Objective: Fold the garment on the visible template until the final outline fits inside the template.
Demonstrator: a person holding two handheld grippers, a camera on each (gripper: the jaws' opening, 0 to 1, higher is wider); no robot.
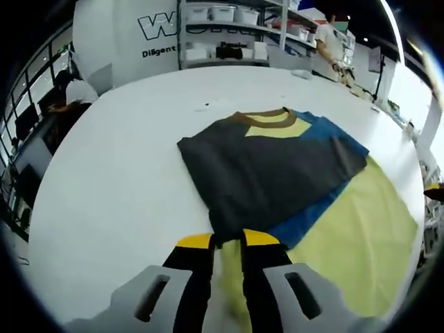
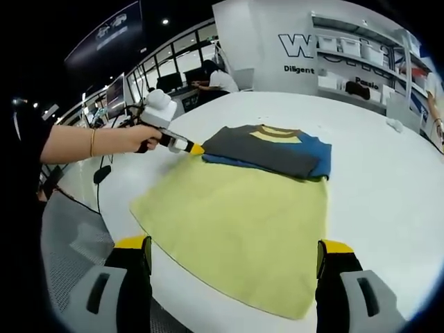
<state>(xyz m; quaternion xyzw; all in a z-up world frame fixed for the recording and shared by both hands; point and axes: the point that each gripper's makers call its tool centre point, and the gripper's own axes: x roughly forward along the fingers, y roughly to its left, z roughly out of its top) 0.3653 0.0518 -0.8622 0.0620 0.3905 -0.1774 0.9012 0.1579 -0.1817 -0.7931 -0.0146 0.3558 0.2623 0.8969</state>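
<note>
- One garment lies on the white table (image 2: pixel 388 173): a T-shirt (image 1: pixel 270 163) with a dark grey front, blue sides and a brown collar over a yellow neck panel, folded into a rough rectangle.
- One template, a pale yellow sheet (image 2: pixel 243 222), is spread flat on the table near its rounded front edge; the shirt rests across the sheet's far end, and part of it hangs past the sheet onto bare tabletop.
- The left gripper (image 1: pixel 227 240) has its two yellow-tipped black jaws drawn close together at the shirt's nearest corner, a pale strip of sheet showing between them; I cannot tell whether they pinch the cloth.
- In the right gripper view, that same tool (image 2: pixel 182 145) reaches to the shirt's corner, held by a bare hand (image 2: pixel 133 137) with a thin bracelet on the wrist.
- The right gripper (image 2: pixel 236 253) hangs above the sheet's near edge, its two jaws spread wide and holding nothing.
- Behind the table stand one shelving unit (image 1: pixel 229 31) with white bins and a white wall with dark lettering (image 2: pixel 298 47).
- One person (image 2: pixel 218 78) sits at a desk beyond the far edge.
</note>
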